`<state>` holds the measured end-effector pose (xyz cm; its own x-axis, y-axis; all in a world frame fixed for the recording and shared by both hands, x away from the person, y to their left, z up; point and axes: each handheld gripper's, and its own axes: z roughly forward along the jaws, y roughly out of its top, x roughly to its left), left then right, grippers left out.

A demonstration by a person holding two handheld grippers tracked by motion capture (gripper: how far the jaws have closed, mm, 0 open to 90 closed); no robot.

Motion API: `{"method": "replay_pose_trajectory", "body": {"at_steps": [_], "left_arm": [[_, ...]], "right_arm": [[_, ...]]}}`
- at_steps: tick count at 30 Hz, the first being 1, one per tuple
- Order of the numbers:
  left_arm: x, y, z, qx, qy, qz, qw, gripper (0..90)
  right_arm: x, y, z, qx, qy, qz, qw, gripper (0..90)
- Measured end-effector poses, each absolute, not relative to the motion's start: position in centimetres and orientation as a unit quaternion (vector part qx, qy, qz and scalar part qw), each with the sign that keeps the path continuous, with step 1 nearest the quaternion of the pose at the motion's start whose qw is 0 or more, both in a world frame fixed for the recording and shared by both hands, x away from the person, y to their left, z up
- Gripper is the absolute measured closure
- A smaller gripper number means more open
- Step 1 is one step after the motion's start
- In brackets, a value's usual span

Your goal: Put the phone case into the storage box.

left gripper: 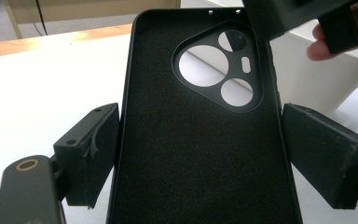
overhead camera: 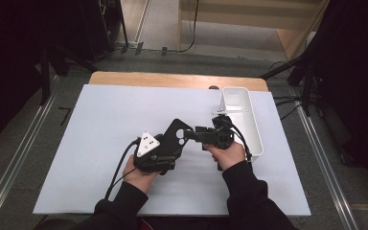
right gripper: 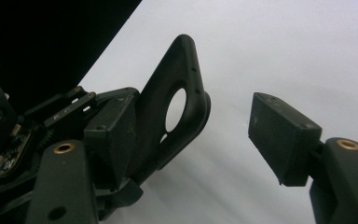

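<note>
Clamped across its long edges between the pads of the left gripper (left gripper: pixel 200 154), a matte black soft-lined phone case (left gripper: pixel 200 140) stands tilted above the table. It looks light and flexible, likely to bow if squeezed. The right gripper (right gripper: pixel 200 135), jaws apart, straddles its camera-cutout corner; grip the rim there.

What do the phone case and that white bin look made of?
Phone case: likely soft rubbery plastic, matte black; its inner face looks finely textured, perhaps a fabric lining, and gives no glare. White bin: seemingly rigid moulded plastic, smooth with a slight sheen, thin even walls and rounded corners.
</note>
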<state>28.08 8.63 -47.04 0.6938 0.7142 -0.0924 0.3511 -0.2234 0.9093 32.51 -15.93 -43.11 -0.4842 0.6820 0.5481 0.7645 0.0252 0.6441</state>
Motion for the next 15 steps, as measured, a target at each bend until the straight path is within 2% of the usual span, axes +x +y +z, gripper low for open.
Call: {"method": "replay_pose_trajectory", "body": {"at_steps": [10, 15], "left_arm": [[28.05, 8.53, -46.99, 0.763, 0.345, 0.18, 0.515, 13.9], [28.0, 8.48, -47.0, 0.764, 0.342, 0.182, 0.516, 13.9]], "right_arm": [[33.38, -15.57, -42.9, -0.518, -0.705, -0.479, 0.071, 42.2], [33.59, -15.31, -42.96, -0.53, -0.701, -0.47, 0.086, 53.8]]}}
